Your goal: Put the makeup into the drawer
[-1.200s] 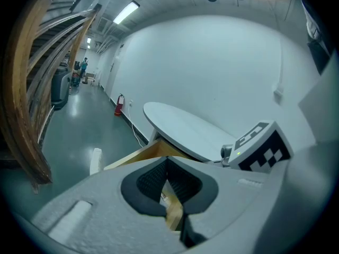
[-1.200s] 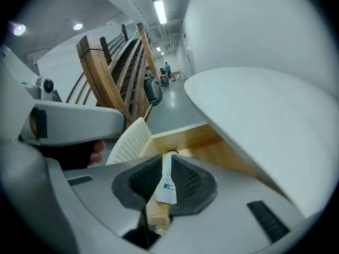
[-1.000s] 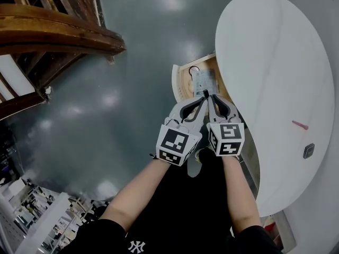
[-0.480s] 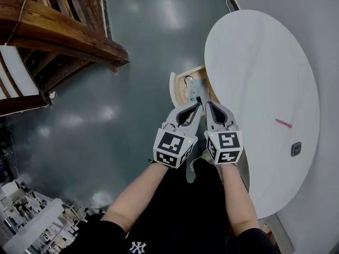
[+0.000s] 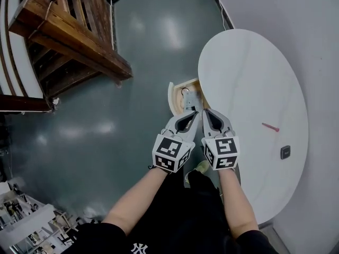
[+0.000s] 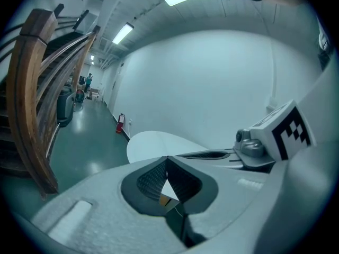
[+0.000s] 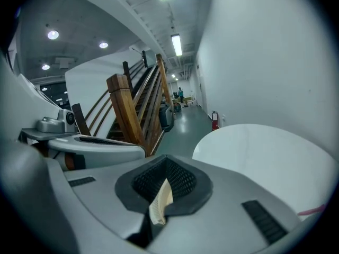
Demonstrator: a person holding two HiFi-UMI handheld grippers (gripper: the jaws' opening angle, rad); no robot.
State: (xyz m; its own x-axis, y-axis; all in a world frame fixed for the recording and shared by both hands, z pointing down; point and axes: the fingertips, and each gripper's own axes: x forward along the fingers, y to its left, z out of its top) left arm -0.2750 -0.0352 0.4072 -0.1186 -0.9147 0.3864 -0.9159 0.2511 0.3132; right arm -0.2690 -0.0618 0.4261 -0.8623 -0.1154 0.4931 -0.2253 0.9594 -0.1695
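Closed and empty, the left gripper [image 5: 194, 112] and right gripper [image 5: 205, 111] hover above the open drawer [image 5: 171, 95] — a makeup packet [image 5: 191, 101] lies inside. The pink stick [image 5: 270, 127] on the desk [image 5: 249, 73] looks light and apt to roll — pinch it mid-length

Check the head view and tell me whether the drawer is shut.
No: the drawer stands pulled out from under the white table, its wooden inside open to view.

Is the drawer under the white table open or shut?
Open: the drawer sticks out beyond the table edge, its wooden inside visible from above.
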